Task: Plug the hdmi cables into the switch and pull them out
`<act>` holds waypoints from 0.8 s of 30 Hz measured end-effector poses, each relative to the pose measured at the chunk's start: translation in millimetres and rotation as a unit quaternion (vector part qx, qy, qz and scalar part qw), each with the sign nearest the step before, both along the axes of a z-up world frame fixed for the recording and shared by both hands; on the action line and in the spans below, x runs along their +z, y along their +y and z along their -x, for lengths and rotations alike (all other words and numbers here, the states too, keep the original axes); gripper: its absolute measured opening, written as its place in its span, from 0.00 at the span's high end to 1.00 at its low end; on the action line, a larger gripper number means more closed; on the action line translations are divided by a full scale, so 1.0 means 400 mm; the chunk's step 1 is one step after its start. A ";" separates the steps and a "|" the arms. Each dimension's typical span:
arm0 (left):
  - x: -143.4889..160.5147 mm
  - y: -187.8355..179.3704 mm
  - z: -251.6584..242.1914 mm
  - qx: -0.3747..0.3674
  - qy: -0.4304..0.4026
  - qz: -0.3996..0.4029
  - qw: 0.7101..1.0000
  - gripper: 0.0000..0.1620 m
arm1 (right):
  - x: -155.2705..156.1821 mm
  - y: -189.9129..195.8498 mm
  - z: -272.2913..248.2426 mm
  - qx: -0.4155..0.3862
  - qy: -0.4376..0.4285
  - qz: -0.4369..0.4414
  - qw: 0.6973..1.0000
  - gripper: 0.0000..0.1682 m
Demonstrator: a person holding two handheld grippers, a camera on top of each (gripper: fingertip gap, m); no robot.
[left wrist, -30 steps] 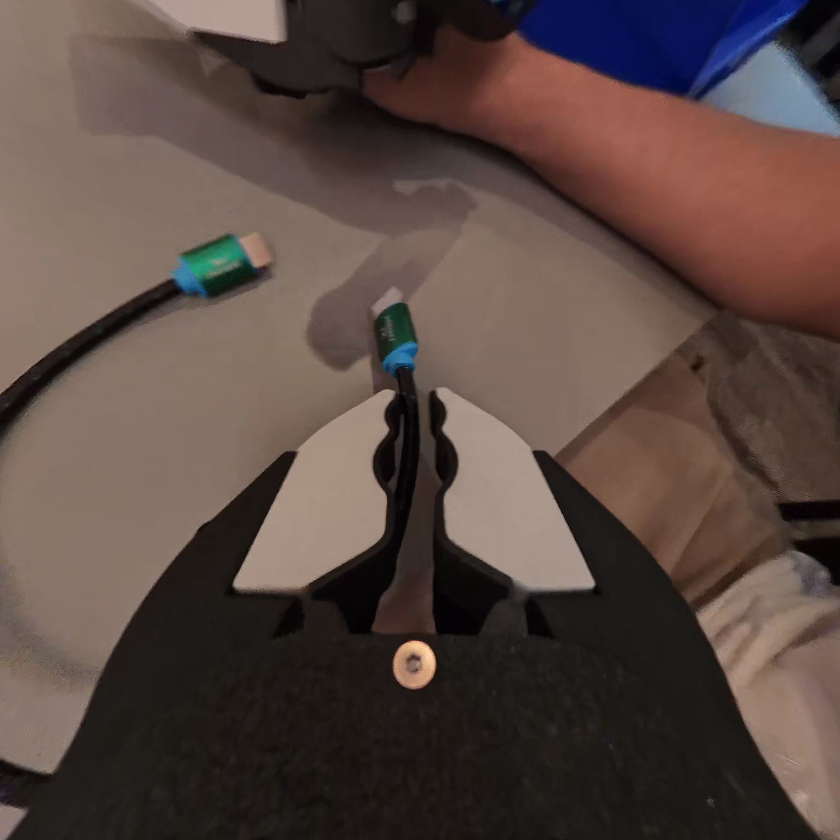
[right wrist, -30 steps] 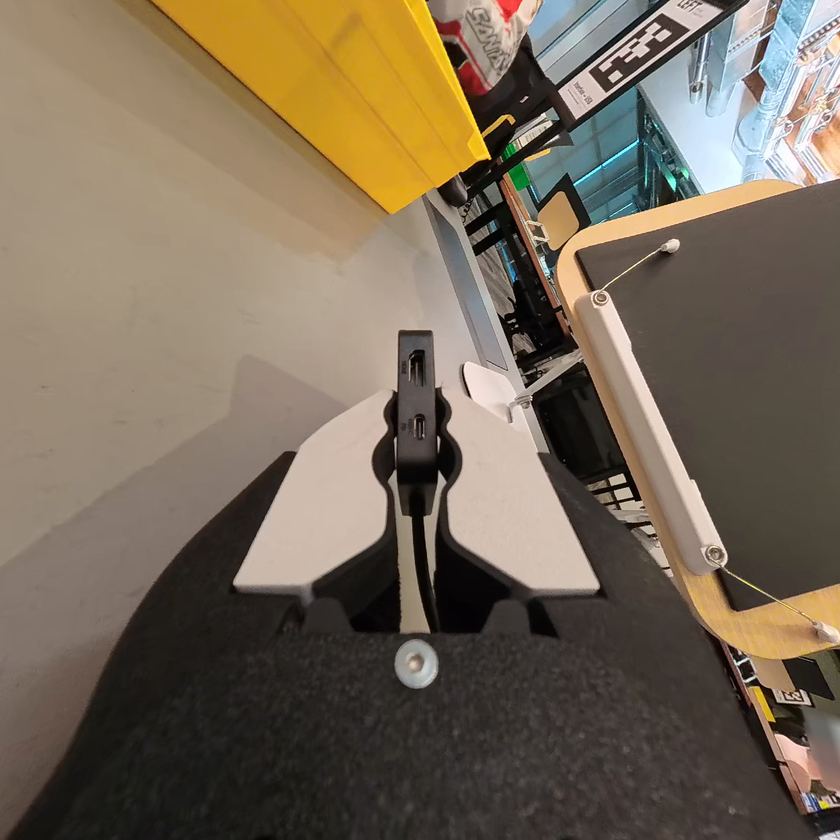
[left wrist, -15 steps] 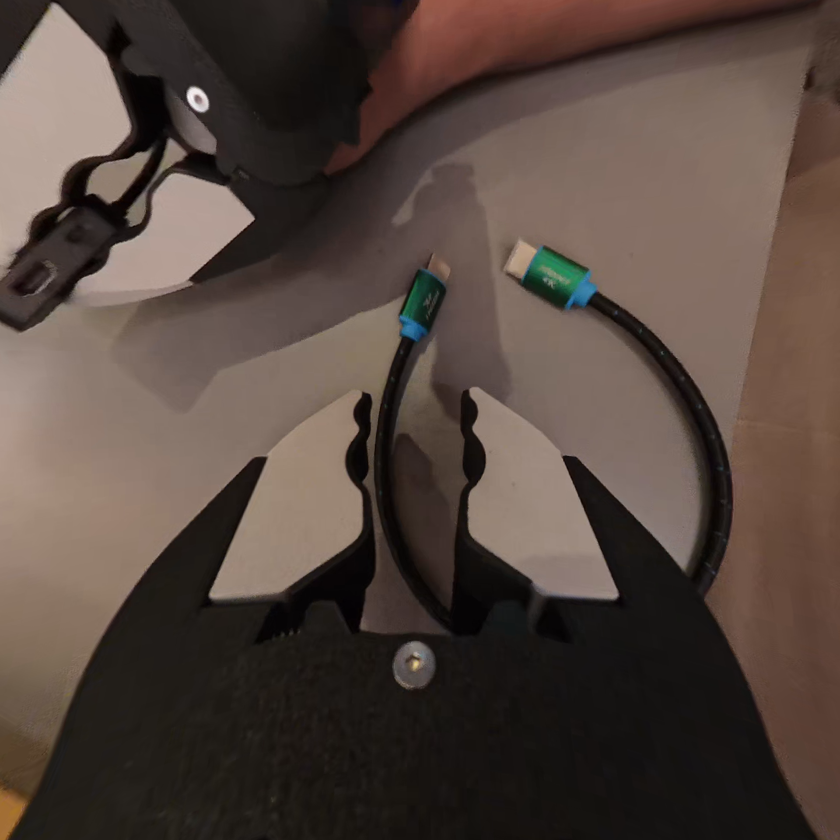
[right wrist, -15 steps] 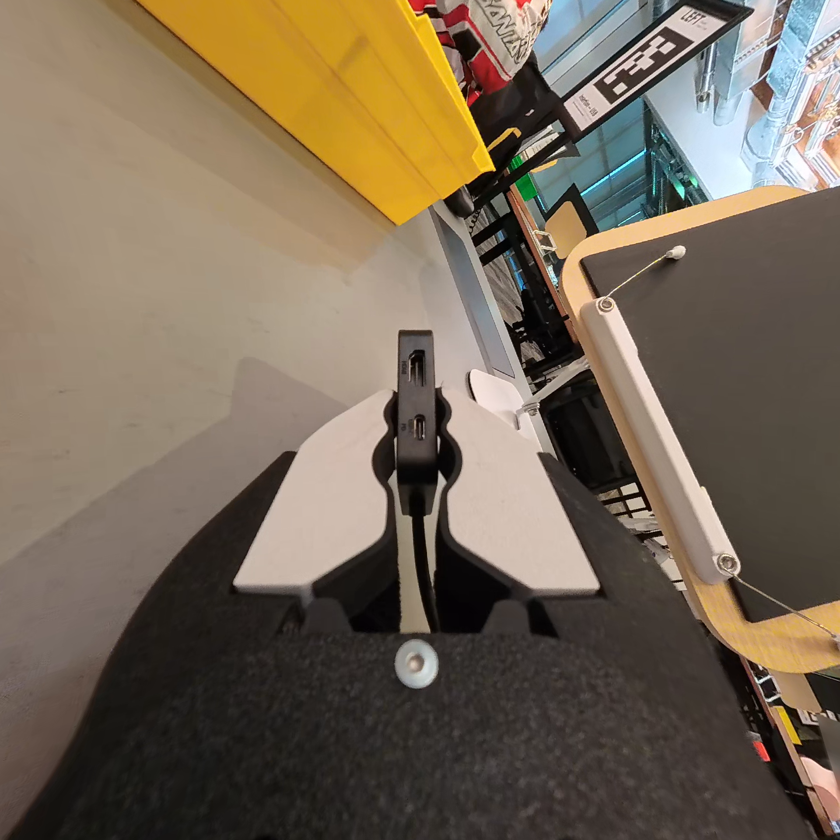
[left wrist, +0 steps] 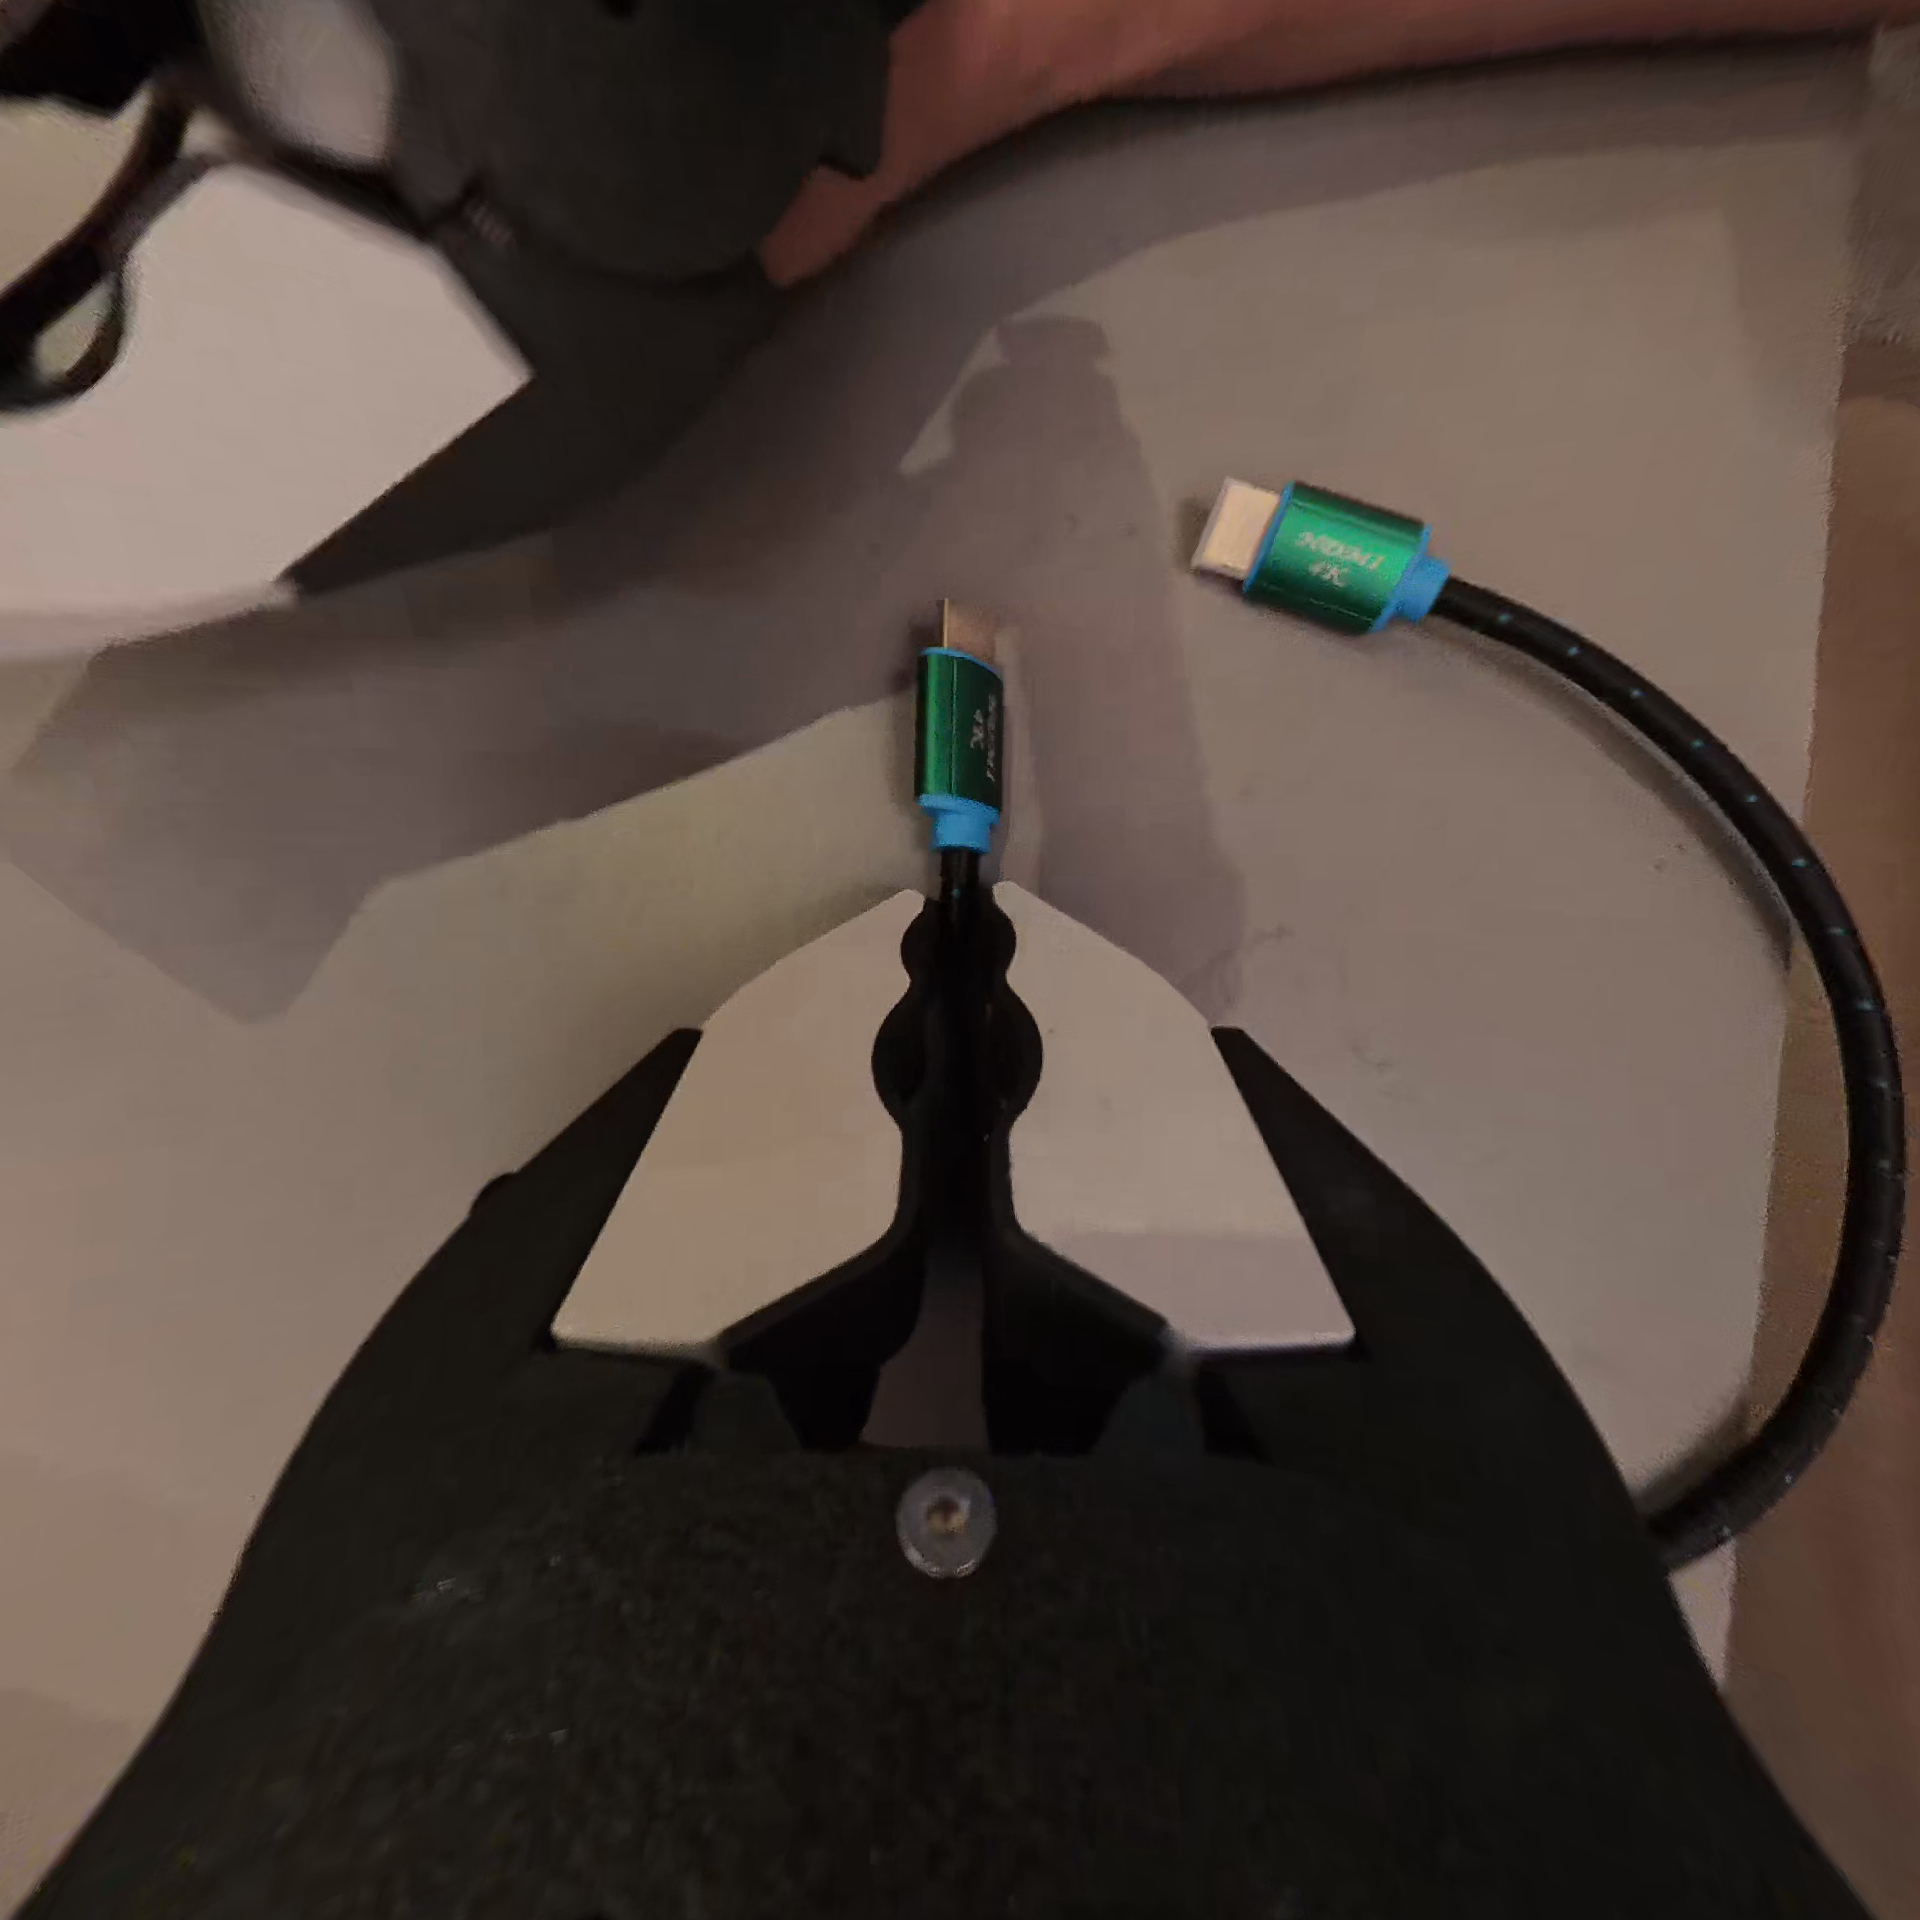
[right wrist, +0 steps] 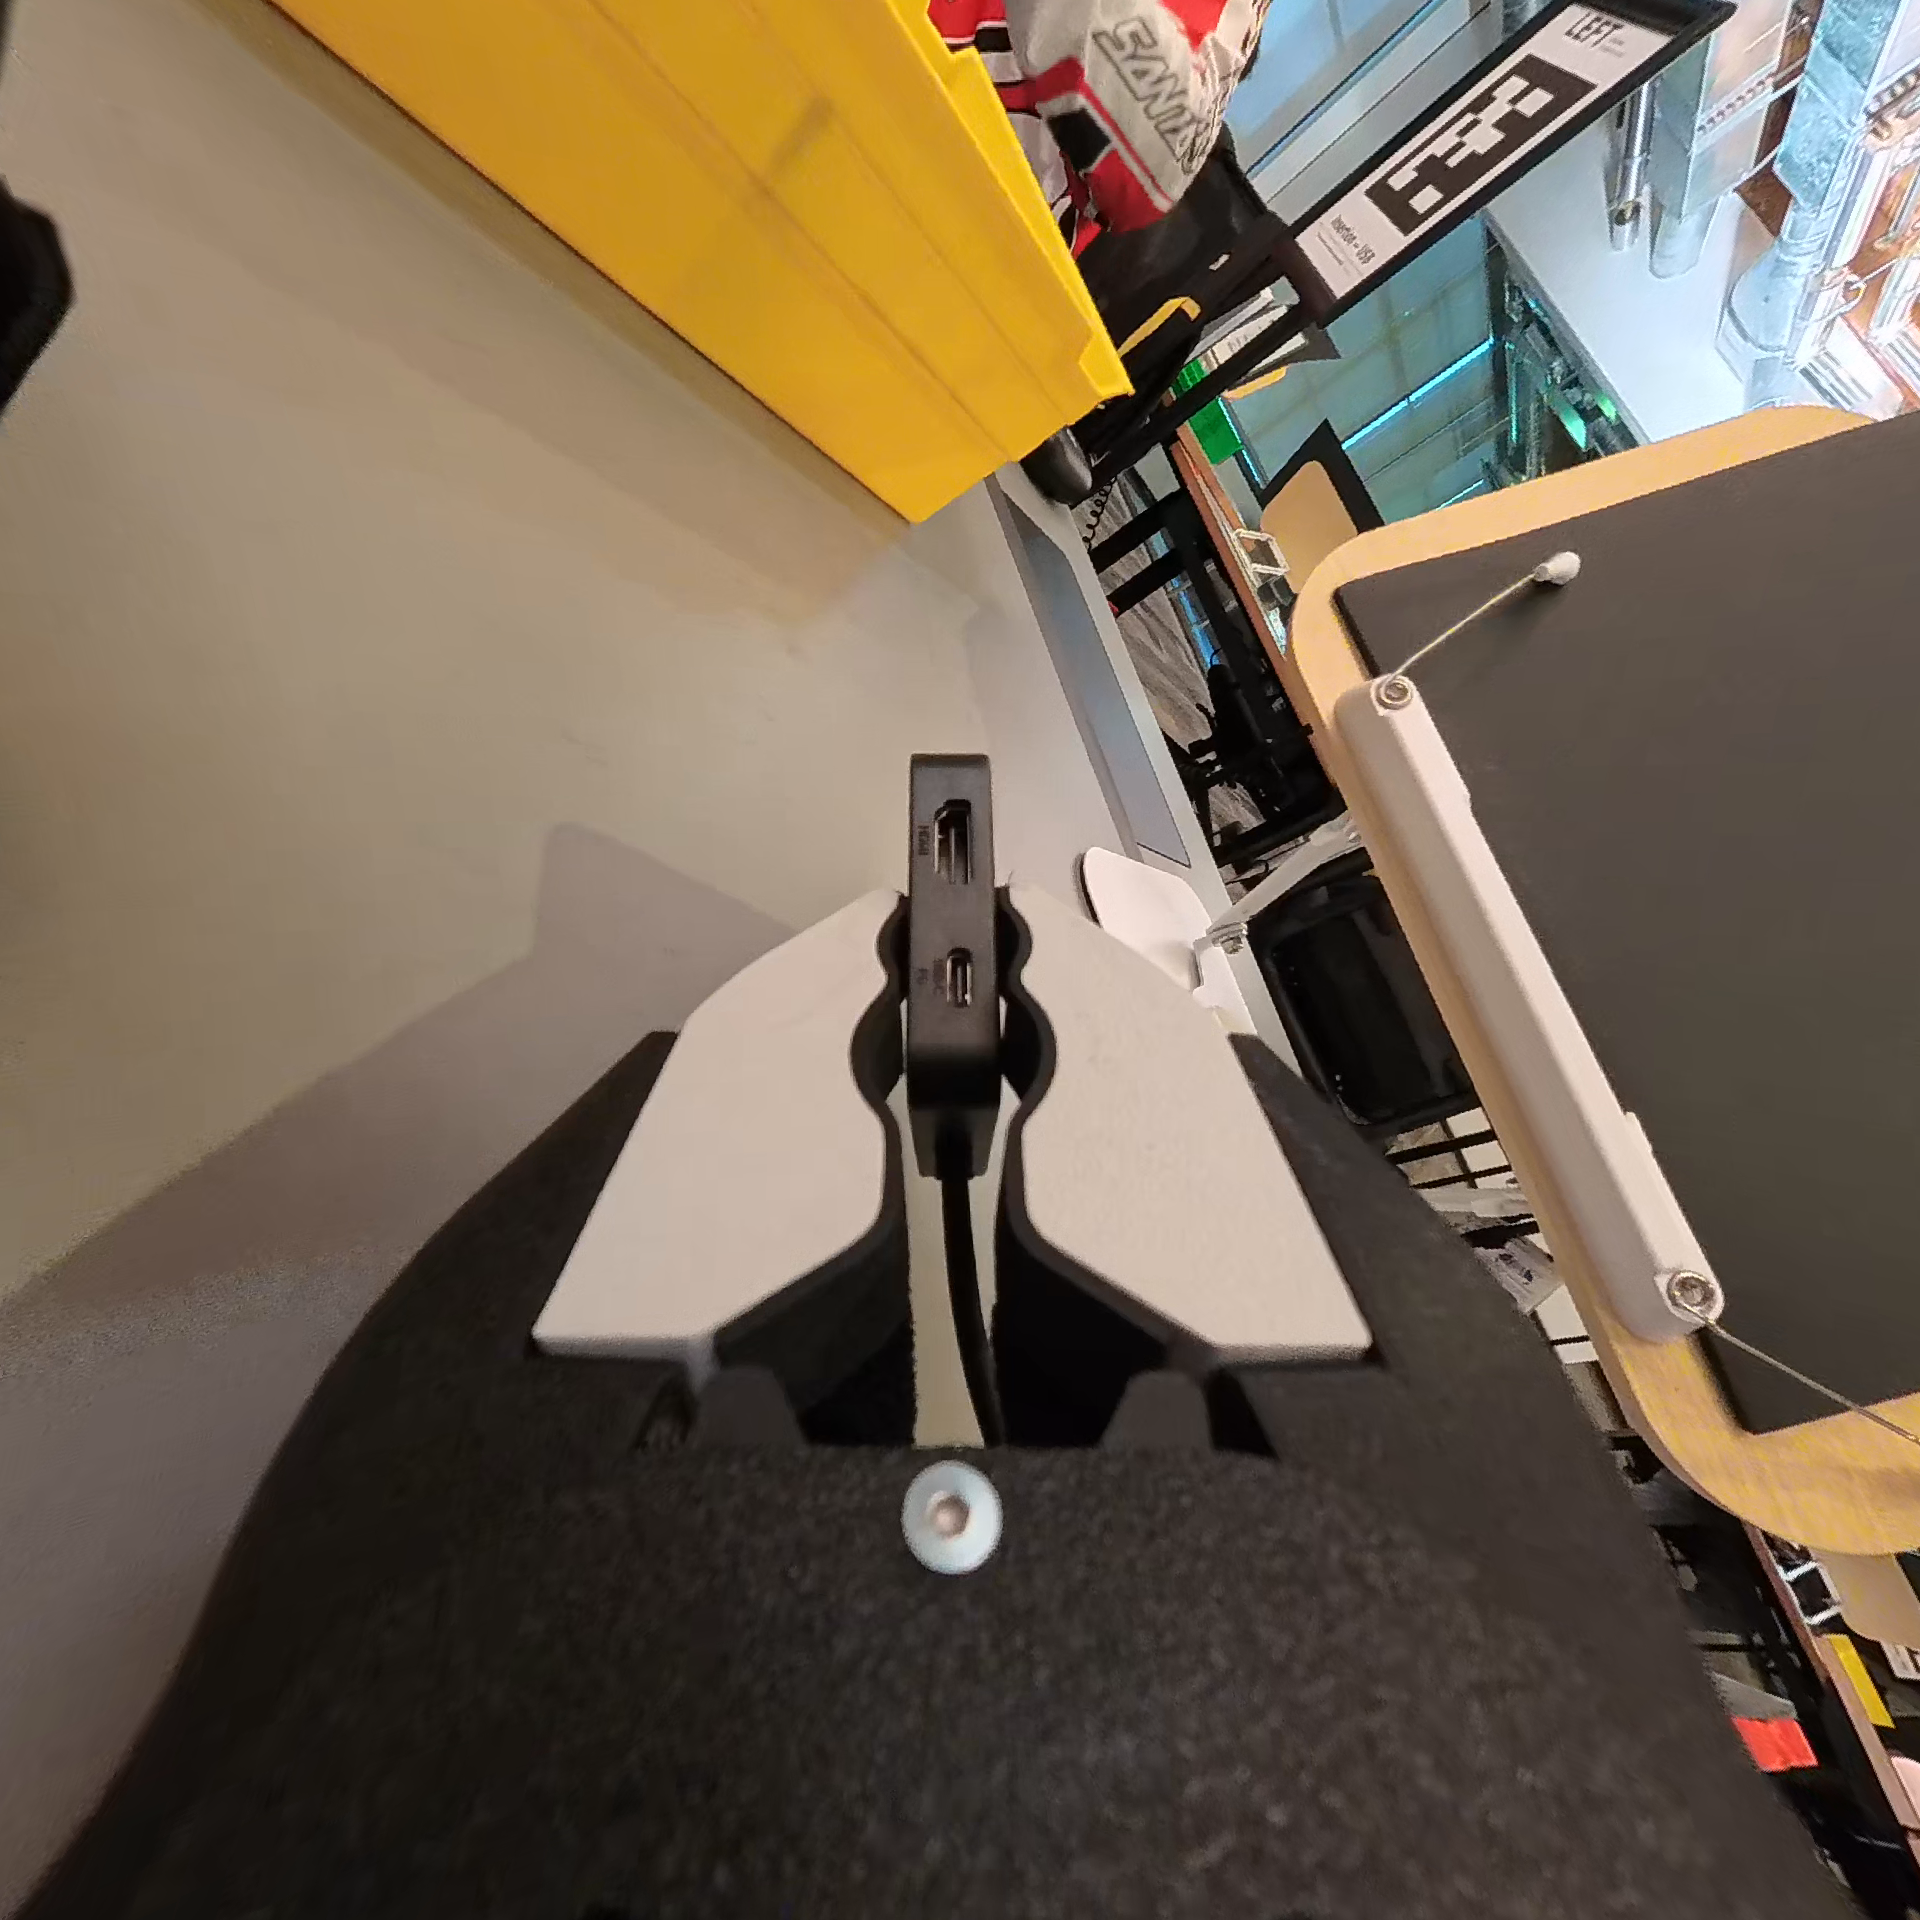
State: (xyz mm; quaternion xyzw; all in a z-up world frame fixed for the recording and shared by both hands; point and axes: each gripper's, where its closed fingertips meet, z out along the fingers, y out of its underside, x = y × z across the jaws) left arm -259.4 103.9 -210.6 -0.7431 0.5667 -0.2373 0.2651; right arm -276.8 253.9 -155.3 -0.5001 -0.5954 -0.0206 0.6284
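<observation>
Left gripper [left wrist: 961, 914]: its fingers are pressed together on the black braided cable, just behind the blue collar of the green plug [left wrist: 961, 732]. I judge this grip is so near to the plug because a short free length bends less when it is pushed into a port.
Held plug: it points to 12 o'clock from the fingertips, with the metal tip free above the grey table [left wrist: 1455, 935].
Second plug [left wrist: 1320, 556]: it lies on the table at 2 o'clock from the held one, a little apart; its cable [left wrist: 1808, 997] curves down at the right edge.
Right gripper [right wrist: 951, 997]: it pinches the black switch [right wrist: 951, 904] on its narrow sides, so the ports look open to the camera. No cable is in the upper port.
Right gripper in left wrist view: a dark blurred mass at 10 to 12 o'clock, with a forearm beside.
Around: a yellow bin [right wrist: 727, 208] at 11 o'clock on the table, a black board with wooden rim [right wrist: 1662, 883] at 3 o'clock.
In the way: nothing is seen between plug and switch, but the plug probably still needs aligning with the port.
</observation>
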 end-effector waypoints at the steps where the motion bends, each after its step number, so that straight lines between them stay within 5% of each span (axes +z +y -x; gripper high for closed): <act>1: 0.003 0.006 0.012 0.025 -0.011 0.016 1.000 0.96 | 0.002 -0.001 0.000 0.000 0.000 -0.004 1.000 0.92; 7: 0.106 0.061 0.083 0.152 -0.140 0.130 0.970 0.96 | 0.053 -0.030 0.000 0.013 0.031 -0.067 0.997 0.92; 13: 0.183 0.113 0.092 0.226 -0.291 0.276 0.888 0.96 | 0.088 -0.056 0.006 0.004 0.030 -0.148 0.988 0.92; 17: 0.165 0.123 0.084 0.264 -0.324 0.306 0.855 0.96 | 0.070 -0.061 0.014 -0.001 -0.004 -0.161 0.987 0.92; 24: 0.162 0.128 0.088 0.300 -0.309 0.293 0.854 0.96 | 0.043 -0.067 0.012 -0.011 -0.061 -0.184 0.981 0.92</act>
